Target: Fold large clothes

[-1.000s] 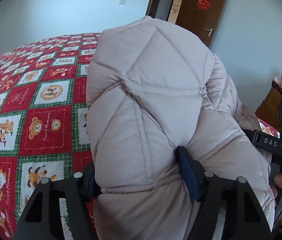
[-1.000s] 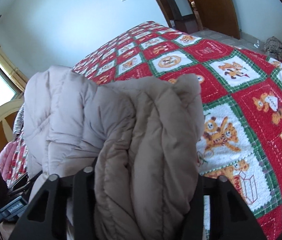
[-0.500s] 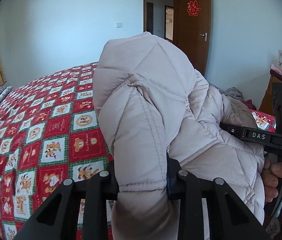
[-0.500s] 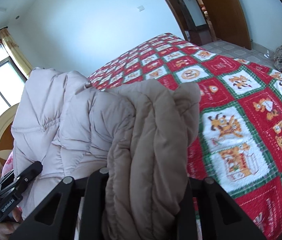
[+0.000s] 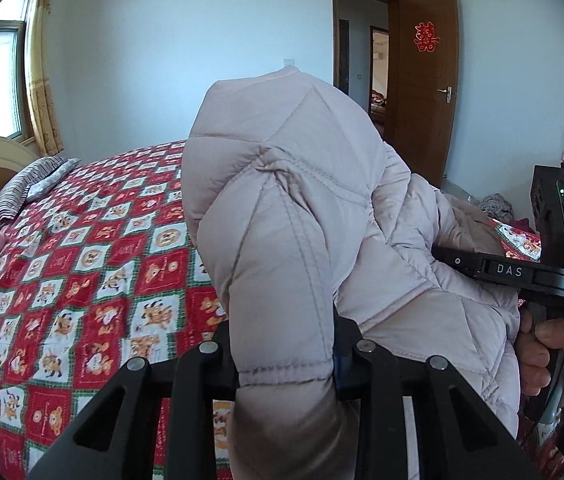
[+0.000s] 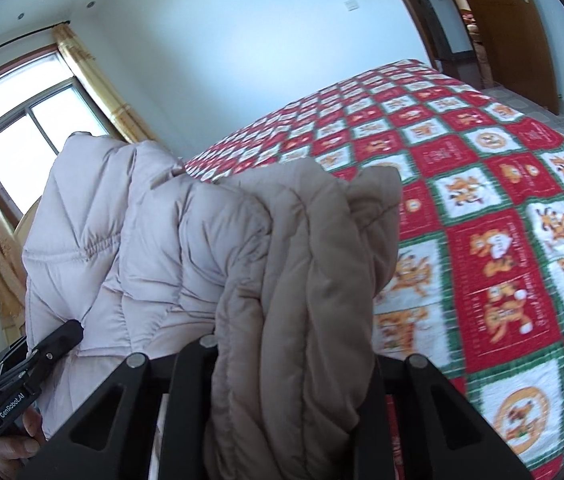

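Your left hand-held gripper (image 5: 286, 364) clamps the pale quilted coat (image 5: 282, 208); your right hand-held gripper (image 6: 294, 364) pinches its beige lining fold, both raised above the bed (image 6: 502, 208).

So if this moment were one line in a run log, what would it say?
stage: lifting | left gripper: shut on puffer jacket | right gripper: shut on puffer jacket | jacket: bunched, held above bedspread, not folded yet

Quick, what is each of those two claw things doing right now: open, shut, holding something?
Left gripper: jaws have just been closing, now shut on the pale pink puffer coat.
Right gripper: jaws shut on the same coat's beige lining side.
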`<state>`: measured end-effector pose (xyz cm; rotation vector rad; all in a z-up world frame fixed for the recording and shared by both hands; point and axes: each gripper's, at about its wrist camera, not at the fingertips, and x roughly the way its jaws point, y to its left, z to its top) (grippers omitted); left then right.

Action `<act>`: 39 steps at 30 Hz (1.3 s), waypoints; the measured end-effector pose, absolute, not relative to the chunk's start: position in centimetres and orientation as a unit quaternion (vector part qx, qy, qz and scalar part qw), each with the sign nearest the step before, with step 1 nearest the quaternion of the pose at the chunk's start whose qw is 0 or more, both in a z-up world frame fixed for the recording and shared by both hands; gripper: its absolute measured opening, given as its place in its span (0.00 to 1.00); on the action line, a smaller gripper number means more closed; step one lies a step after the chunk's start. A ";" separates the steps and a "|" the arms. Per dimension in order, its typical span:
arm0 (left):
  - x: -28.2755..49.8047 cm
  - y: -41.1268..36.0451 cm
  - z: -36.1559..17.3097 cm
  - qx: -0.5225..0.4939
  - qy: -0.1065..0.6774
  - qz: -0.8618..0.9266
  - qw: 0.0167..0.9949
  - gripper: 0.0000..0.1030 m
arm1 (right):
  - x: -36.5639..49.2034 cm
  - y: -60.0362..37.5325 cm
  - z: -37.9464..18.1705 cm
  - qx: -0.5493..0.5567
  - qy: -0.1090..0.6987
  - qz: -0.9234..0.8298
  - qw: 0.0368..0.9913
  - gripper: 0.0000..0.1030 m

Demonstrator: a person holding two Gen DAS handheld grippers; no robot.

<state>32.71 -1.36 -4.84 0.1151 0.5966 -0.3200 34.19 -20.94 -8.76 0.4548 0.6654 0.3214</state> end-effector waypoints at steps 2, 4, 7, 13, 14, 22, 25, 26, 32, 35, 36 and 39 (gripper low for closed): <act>31.9 0.3 -4.8 0.050 0.292 -0.147 0.944 0.31 | 34.1 -19.4 -8.6 0.213 0.325 0.166 0.906 0.24; 31.3 1.8 -4.9 0.044 0.292 -0.139 0.945 0.31 | 34.0 -17.7 -8.4 0.204 0.326 0.177 0.906 0.24; 30.2 4.1 -4.7 0.036 0.290 -0.125 0.948 0.31 | 34.1 -15.5 -8.3 0.194 0.331 0.193 0.903 0.24; 28.4 8.3 -4.5 0.022 0.288 -0.098 0.952 0.31 | 34.3 -11.3 -8.0 0.170 0.337 0.224 0.899 0.24; 28.2 9.0 -4.5 0.019 0.289 -0.093 0.953 0.31 | 34.2 -10.6 -7.8 0.166 0.338 0.228 0.898 0.24; 26.4 13.1 -4.4 0.007 0.285 -0.066 0.956 0.31 | 34.2 -6.2 -7.5 0.147 0.342 0.258 0.891 0.24; 25.8 14.4 -4.7 0.003 0.286 -0.057 0.957 0.31 | 34.1 -4.8 -7.4 0.139 0.345 0.269 0.888 0.24; 25.6 14.8 -4.8 0.001 0.286 -0.054 0.957 0.31 | 34.1 -4.4 -7.3 0.136 0.346 0.271 0.888 0.24; 24.9 16.9 -5.2 -0.006 0.289 -0.039 0.956 0.31 | 33.9 -2.0 -7.5 0.126 0.352 0.286 0.882 0.24; 24.8 17.9 -5.5 -0.009 0.293 -0.031 0.956 0.31 | 34.1 -0.8 -7.7 0.122 0.356 0.293 0.879 0.24; 24.8 18.3 -5.6 -0.011 0.294 -0.028 0.955 0.31 | 34.0 -0.4 -7.7 0.121 0.357 0.294 0.878 0.24; 24.7 19.3 -6.0 -0.014 0.298 -0.021 0.954 0.31 | 34.2 0.7 -8.0 0.114 0.362 0.299 0.876 0.24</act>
